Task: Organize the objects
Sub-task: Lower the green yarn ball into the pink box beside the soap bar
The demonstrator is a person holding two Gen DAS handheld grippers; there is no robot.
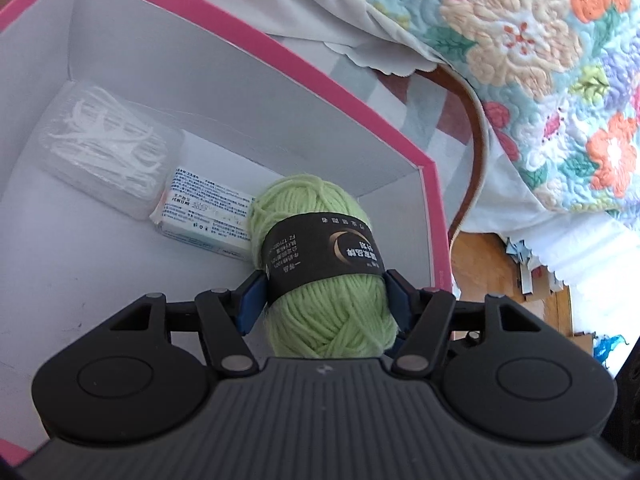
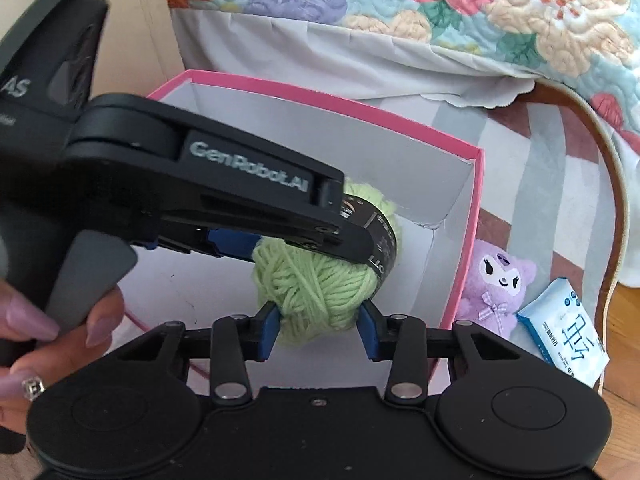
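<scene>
The left gripper (image 1: 326,296) is pinching the green yarn ball (image 1: 320,264) across its black paper band, holding it over the pink-rimmed box (image 1: 280,52). The right gripper (image 2: 318,326) is clamping the ball's near end. Two grips on soft, springy wool risk tugging loops loose or sliding the band off. A clear floss-pick case (image 1: 108,148) and a tissue pack (image 1: 204,216) are lying by the box's far wall.

A striped rug (image 2: 540,152) is carrying a pink-rimmed white box (image 2: 460,240), with a purple plush toy (image 2: 500,280) leaning just beside its wall and a blue-and-white tissue pack (image 2: 568,328) lying next to the toy; the rug's edge is meeting wooden floor (image 2: 624,304).
</scene>
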